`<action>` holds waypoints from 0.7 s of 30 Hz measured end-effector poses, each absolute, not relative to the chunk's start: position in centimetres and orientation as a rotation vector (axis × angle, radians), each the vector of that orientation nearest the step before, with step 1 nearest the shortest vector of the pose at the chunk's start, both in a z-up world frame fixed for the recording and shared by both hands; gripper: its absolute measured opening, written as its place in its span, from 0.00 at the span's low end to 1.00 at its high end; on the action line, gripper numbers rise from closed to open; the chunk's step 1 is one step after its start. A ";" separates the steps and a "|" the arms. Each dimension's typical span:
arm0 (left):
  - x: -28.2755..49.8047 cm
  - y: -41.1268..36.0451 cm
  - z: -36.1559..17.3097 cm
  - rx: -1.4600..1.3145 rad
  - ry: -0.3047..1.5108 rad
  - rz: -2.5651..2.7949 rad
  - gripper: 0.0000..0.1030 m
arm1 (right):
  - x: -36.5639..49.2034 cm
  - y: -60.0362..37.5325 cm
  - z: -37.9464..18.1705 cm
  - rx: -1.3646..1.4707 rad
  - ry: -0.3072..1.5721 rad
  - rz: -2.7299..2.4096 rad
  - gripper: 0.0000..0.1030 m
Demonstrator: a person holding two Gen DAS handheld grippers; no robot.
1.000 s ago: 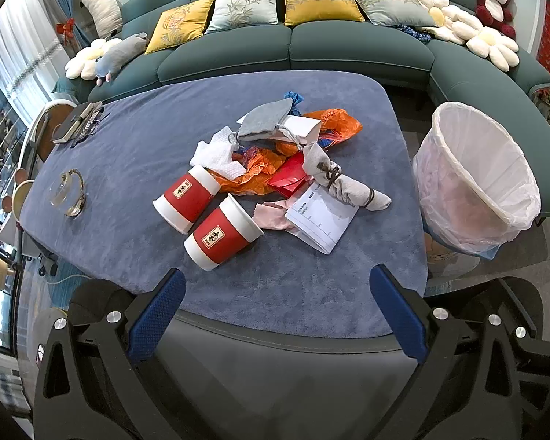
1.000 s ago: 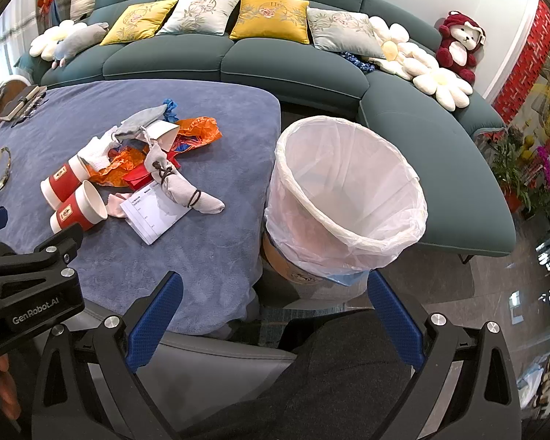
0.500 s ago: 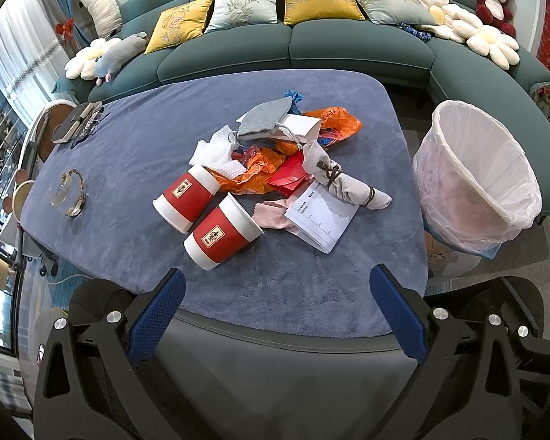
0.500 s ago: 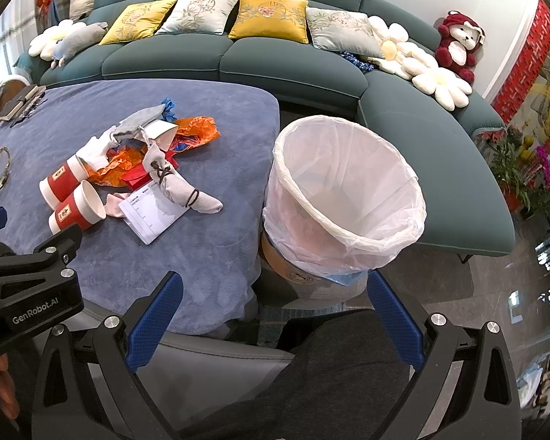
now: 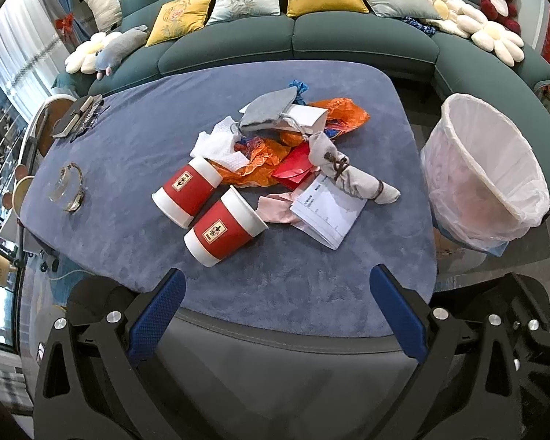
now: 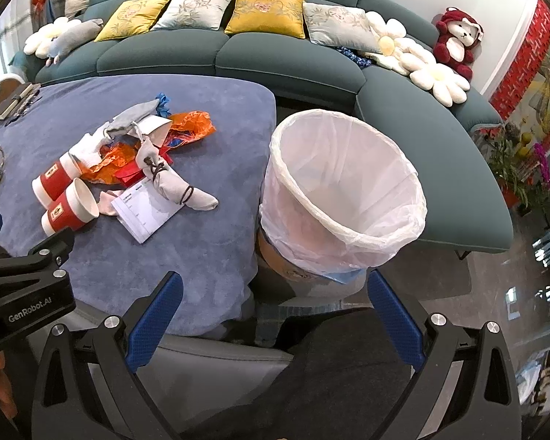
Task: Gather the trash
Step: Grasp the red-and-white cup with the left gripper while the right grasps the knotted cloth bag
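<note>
A heap of trash lies mid-table on the blue cloth [image 5: 128,154]: two red-and-white paper cups [image 5: 225,233] [image 5: 187,192] on their sides, orange plastic wrap [image 5: 260,168], a red envelope [image 5: 297,167], a white slip of paper [image 5: 328,209], a tied grey cloth roll [image 5: 352,178], white tissue [image 5: 220,145] and a grey pouch [image 5: 269,110]. A bin with a white liner [image 6: 343,190] stands off the table's right edge. My left gripper [image 5: 277,295] is open and empty, near the front edge below the cups. My right gripper [image 6: 271,299] is open and empty, in front of the bin.
A bracelet with a glass piece [image 5: 69,187] and dark flat items [image 5: 79,115] lie at the table's left. A teal sofa [image 5: 363,40] with cushions and plush toys curves behind. The left gripper body [image 6: 22,289] shows at the right wrist view's lower left.
The right wrist view has shifted slightly, so the bin and table sit a little further left. The trash and the left gripper have not moved.
</note>
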State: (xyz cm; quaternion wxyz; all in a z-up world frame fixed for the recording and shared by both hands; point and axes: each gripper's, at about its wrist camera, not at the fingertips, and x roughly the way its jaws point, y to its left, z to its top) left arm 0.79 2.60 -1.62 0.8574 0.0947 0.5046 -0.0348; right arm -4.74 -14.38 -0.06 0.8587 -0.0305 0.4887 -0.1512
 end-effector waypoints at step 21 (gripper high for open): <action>8.5 11.6 -9.4 0.065 1.173 0.001 0.93 | 6.3 -9.9 -6.0 -0.057 1.030 -0.109 0.87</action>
